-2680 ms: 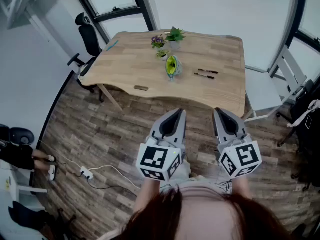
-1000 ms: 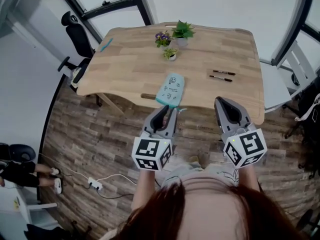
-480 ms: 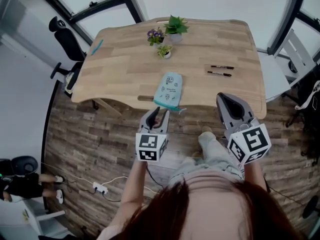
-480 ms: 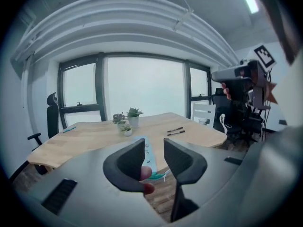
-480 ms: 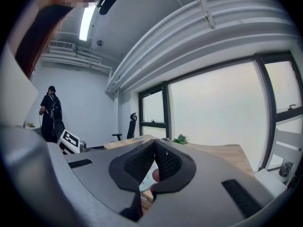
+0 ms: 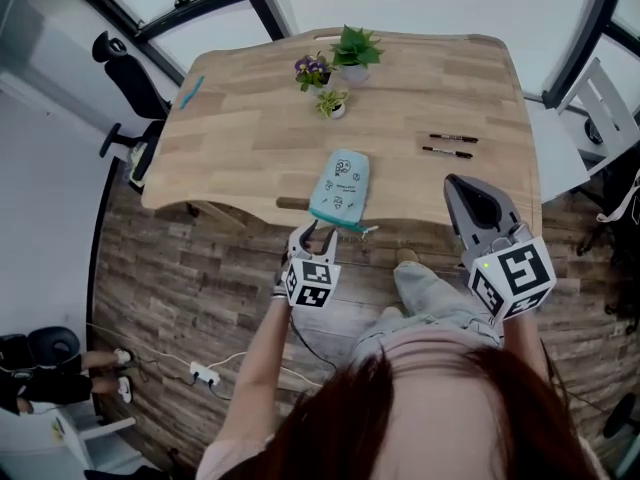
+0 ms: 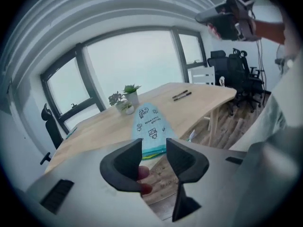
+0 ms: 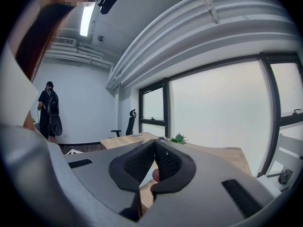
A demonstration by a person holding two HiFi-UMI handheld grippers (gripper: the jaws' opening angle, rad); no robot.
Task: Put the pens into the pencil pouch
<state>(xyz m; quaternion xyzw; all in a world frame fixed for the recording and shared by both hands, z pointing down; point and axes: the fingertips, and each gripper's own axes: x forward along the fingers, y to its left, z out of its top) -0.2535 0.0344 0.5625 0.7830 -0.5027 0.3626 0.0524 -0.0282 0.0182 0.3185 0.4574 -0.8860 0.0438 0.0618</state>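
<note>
A light-blue pencil pouch [image 6: 339, 189] with cartoon prints lies flat on the wooden table [image 6: 250, 138], its near end at the front edge. Two dark pens [image 6: 450, 145] lie side by side at the table's right. My left gripper [image 6: 313, 236] hangs just below and in front of the pouch. Its jaws have just been opening, and they stand open with nothing between them. In the left gripper view the pouch [image 7: 149, 128] lies beyond my left gripper [image 7: 154, 148] and the pens [image 7: 182, 95] farther right. My right gripper [image 6: 460, 184] is shut and empty at the table's front right; my right gripper [image 8: 155, 150] has its pads together.
Three small potted plants [image 6: 335, 68] stand at the table's far middle. A blue item [image 6: 190, 93] lies at the far left corner. A black office chair [image 6: 120, 63] is on the left, a white chair [image 6: 590, 118] on the right. A power strip [image 6: 205, 373] lies on the floor.
The left gripper let go of the pouch, which now lies on the table, and sank below the front edge with its jaws spread. The right gripper shifted slightly right.
</note>
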